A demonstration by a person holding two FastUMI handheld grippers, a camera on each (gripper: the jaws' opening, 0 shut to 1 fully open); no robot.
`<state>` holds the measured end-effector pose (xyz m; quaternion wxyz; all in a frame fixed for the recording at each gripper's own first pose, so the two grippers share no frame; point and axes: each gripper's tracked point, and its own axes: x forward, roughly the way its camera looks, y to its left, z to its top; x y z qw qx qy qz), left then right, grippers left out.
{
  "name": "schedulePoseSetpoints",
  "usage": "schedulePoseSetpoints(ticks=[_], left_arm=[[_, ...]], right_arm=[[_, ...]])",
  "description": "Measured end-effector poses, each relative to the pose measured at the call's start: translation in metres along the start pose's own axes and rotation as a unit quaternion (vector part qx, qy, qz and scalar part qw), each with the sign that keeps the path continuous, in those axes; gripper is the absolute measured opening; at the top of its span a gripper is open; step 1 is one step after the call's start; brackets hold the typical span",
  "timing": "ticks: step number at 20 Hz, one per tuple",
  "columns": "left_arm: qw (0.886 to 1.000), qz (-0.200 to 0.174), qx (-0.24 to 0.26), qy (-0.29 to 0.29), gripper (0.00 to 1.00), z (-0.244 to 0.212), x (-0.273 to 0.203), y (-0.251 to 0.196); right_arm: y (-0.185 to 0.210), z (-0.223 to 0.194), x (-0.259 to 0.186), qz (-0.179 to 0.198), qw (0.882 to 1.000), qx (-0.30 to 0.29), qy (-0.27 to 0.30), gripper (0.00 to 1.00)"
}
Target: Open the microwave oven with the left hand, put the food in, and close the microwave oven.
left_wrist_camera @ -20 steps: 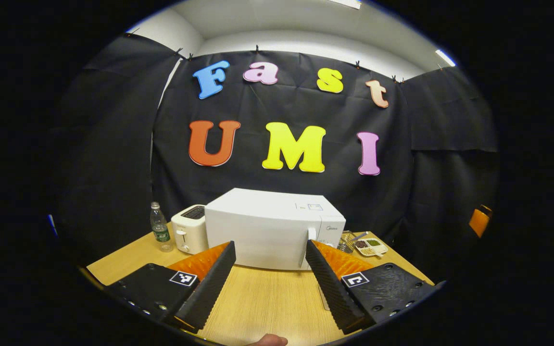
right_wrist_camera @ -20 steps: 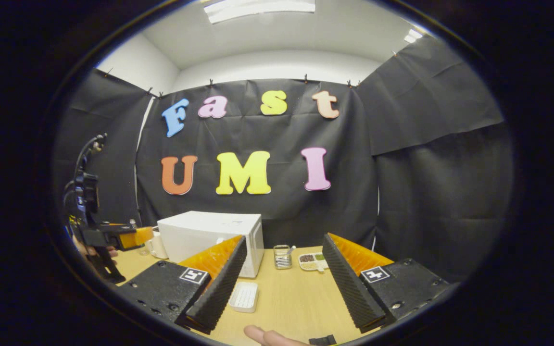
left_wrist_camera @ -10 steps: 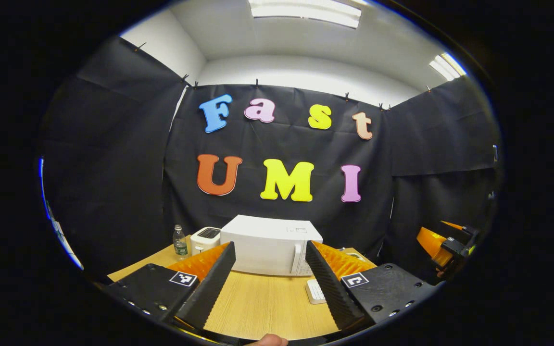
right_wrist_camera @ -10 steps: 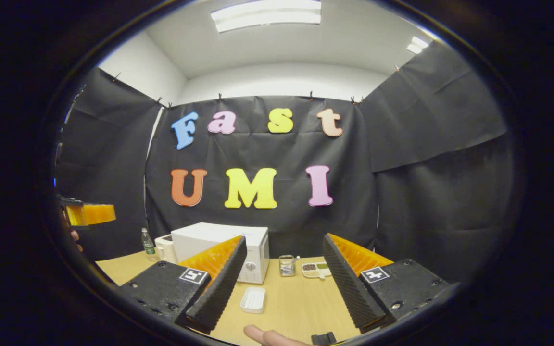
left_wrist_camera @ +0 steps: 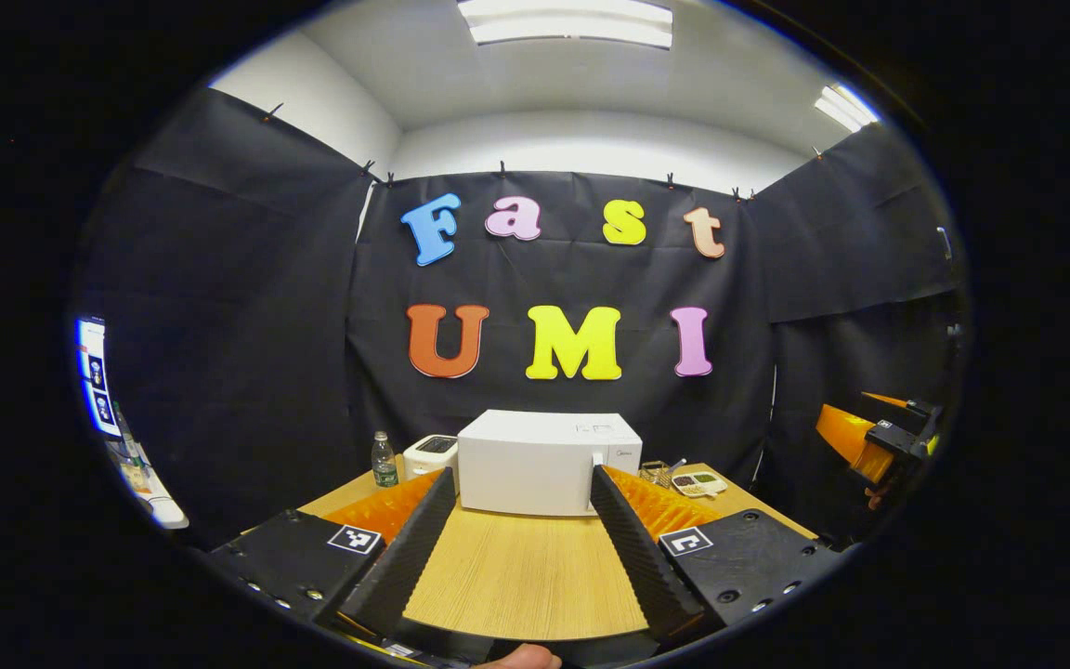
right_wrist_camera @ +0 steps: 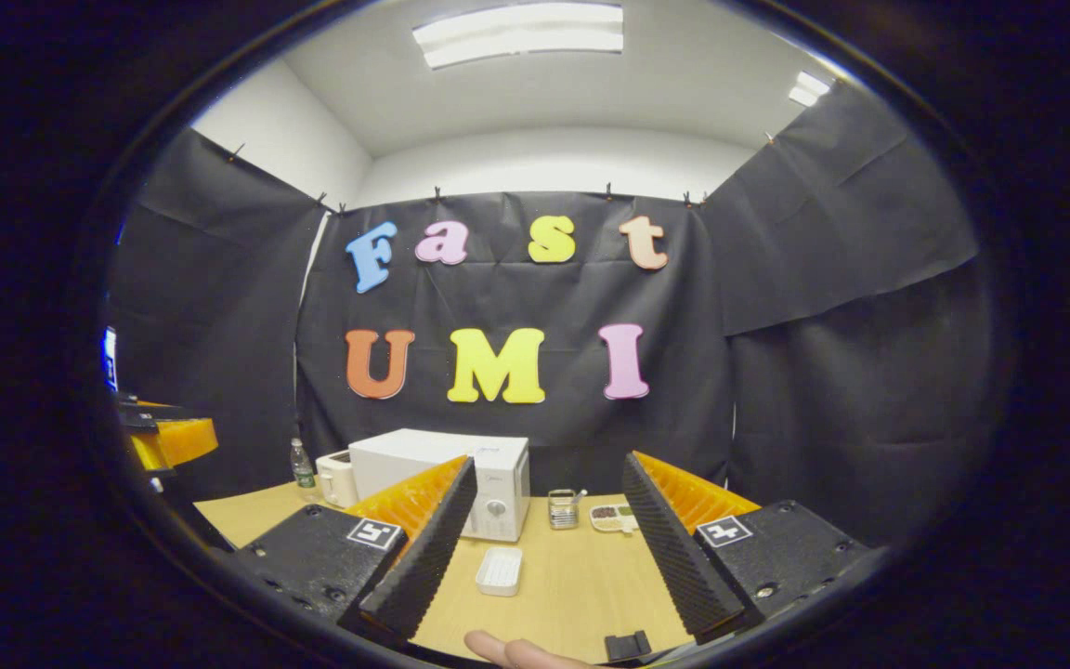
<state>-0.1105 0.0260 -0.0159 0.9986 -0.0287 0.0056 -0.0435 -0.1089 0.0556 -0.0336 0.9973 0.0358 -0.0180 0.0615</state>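
Well apart, both grippers spread before the seemingly closed microwave (left_wrist_camera: 546, 462).

On the light wooden table (right_wrist_camera: 572, 595), a white boxy microwave oven (right_wrist_camera: 447, 478) stands behind a small white plastic tray (right_wrist_camera: 500, 570); a white toaster (right_wrist_camera: 335, 476) stands at the oven's left.

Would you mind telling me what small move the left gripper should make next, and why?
Probably bring the left gripper forward toward the handle at the right edge of the microwave door. The door looks shut, the gripper is open with nothing between its fingers, and it hangs well back over the table. The white food tray sits on the table, so opening seems to come first.
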Motion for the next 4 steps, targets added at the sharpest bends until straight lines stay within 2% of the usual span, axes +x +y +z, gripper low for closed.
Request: schedulePoseSetpoints(ticks=[1,4], left_arm=[[1.000,0.002,0.004,0.002,0.93,-0.0023,0.0003,-0.0001],[1.000,0.000,0.009,0.009,0.93,-0.0062,0.0033,-0.0026]], right_arm=[[-0.0009,-0.0003,-0.0009,-0.002,1.000,-0.002,0.000,0.90],[-0.0053,-0.0006,-0.0013,-0.008,1.000,-0.006,-0.003,0.90]])
